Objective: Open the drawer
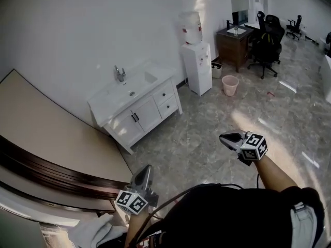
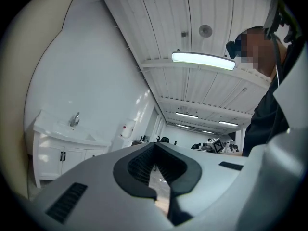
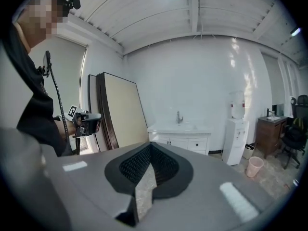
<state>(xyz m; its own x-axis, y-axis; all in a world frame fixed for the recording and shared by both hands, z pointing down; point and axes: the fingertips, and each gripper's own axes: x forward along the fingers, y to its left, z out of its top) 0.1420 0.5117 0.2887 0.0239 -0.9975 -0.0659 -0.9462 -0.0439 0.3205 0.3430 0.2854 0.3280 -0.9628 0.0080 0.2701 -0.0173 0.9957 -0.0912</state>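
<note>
A white vanity cabinet with a sink and tap stands against the far wall. Two small drawers are stacked at its right end, both pushed in; they also show in the right gripper view. My left gripper is low in the head view, several steps from the cabinet, its jaws shut with nothing between them. My right gripper hangs over the marble floor, right of the cabinet and well short of it, jaws together and empty. In the left gripper view the cabinet is at the far left.
A water dispenser stands right of the vanity, with a pink bin beside it. Behind them are a brown desk and black office chairs. Large boards lean on the wall at left.
</note>
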